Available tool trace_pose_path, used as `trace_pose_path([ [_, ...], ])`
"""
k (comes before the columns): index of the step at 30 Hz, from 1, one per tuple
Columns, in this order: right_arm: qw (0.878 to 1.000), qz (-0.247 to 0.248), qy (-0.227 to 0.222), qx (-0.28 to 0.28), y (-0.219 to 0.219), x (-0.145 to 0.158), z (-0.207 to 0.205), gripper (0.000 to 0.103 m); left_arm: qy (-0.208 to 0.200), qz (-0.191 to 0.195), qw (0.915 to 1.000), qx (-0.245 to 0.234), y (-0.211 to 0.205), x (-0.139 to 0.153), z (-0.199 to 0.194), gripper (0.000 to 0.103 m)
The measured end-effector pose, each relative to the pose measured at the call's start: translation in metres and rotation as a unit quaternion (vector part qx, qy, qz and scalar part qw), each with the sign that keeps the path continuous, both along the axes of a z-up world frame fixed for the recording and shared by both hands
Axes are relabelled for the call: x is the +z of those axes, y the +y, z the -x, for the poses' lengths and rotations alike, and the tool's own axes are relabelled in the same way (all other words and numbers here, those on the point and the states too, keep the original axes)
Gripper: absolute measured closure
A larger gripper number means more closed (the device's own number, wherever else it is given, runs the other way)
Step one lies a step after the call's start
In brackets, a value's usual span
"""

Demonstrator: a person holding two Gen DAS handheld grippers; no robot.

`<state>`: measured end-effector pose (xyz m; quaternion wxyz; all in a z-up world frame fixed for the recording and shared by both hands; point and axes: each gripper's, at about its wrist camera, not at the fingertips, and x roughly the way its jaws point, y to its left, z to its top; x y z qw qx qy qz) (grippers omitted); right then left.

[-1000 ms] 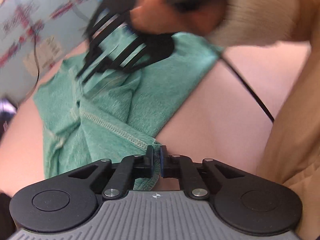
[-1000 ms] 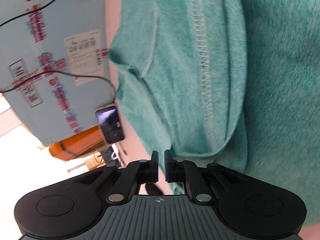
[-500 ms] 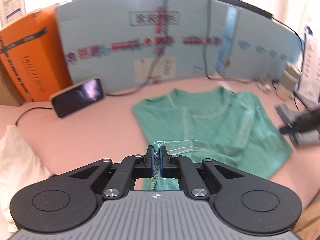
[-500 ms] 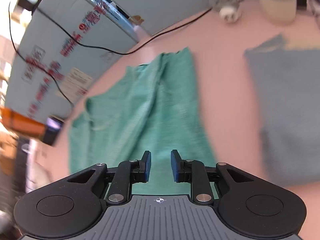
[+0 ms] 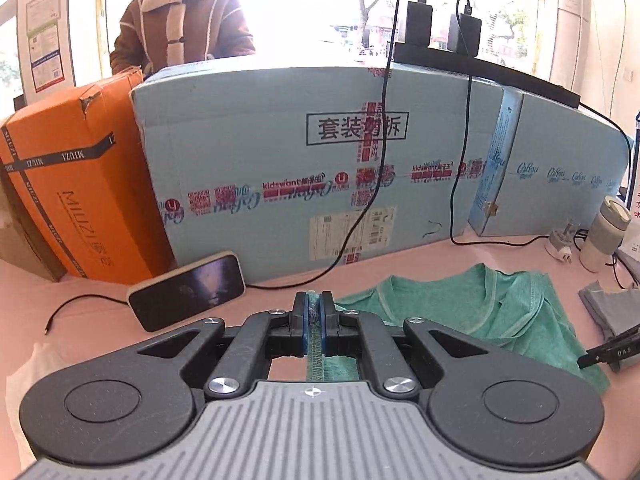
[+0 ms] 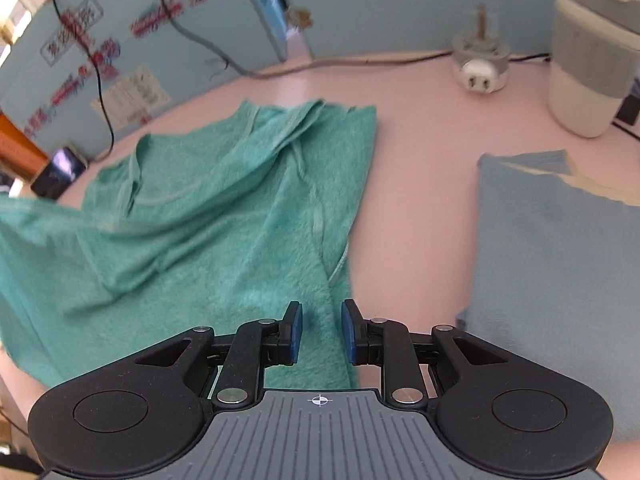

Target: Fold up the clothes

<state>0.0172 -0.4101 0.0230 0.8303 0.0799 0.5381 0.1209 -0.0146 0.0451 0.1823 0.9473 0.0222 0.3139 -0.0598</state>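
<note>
Both grippers have risen off the green shirt (image 6: 224,216) | left gripper (image 5: 314,314) clenches its hem | right gripper (image 6: 320,330), jaws just eased, released above shirt's near right edge, nothing between.

Black linkage arms, silver screws, blue-padded jaws and ribbed grey housing on both grippers (image 5: 314,312) (image 6: 320,330).

Green shirt (image 6: 224,216) rumpled on pink table, hem lifted.

Daylight, blown out at the windows (image 5: 320,8) along the top of the left wrist view. Fisheye bending at all edges. Right wrist view: green shirt (image 6: 208,216) motion-blurred at left; soft shadows.
</note>
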Motion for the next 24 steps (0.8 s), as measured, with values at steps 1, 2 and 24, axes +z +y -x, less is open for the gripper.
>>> trace_pose_path([
  [1, 1.000, 0.007, 0.003, 0.005, 0.002, -0.002, 0.000, 0.088, -0.003, -0.003, 1.0000, 0.000, 0.000, 0.002, -0.003, 0.098],
  [2, 1.000, 0.013, 0.005, 0.008, 0.003, -0.004, 0.001, 0.094, -0.006, -0.005, 1.0000, 0.001, 0.001, 0.003, -0.007, 0.098],
  [24, 0.994, 0.046, -0.094, -0.038, 0.000, 0.052, 0.029, 0.066, 0.034, -0.066, 0.9972, -0.013, -0.019, -0.050, -0.109, 0.098],
])
